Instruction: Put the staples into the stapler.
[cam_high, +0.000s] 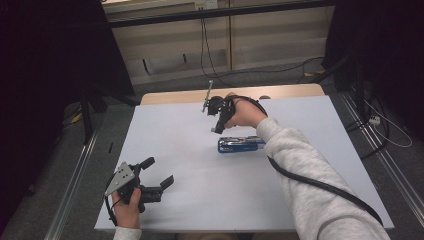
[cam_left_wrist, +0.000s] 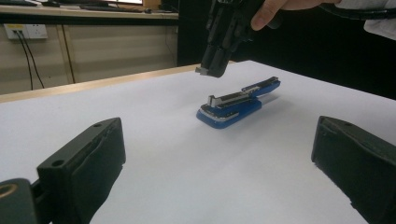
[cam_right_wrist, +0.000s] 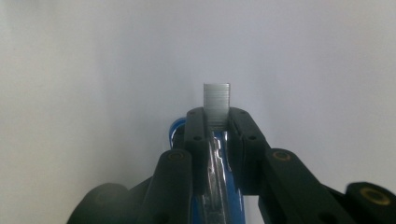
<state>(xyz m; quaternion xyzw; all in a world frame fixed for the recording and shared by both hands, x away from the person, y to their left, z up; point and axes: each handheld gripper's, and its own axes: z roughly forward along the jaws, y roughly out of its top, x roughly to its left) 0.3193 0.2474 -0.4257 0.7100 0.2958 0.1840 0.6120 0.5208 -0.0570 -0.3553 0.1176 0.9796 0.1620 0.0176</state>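
Left gripper (cam_high: 157, 172) gapes near table edge (cam_high: 200, 230); right gripper (cam_right_wrist: 217, 122) pinches, seemingly, staples (cam_right_wrist: 216, 103) above stapler (cam_high: 240, 144).

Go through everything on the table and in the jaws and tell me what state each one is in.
blue stapler: lying on the white table, top arm swung open.
strip of staples: clamped between jaws, above the stapler.
right gripper: shut on the strip.
left gripper: open, empty.

Left tongs (cam_high: 161, 173) agape, right tongs (cam_high: 215, 129) clamped
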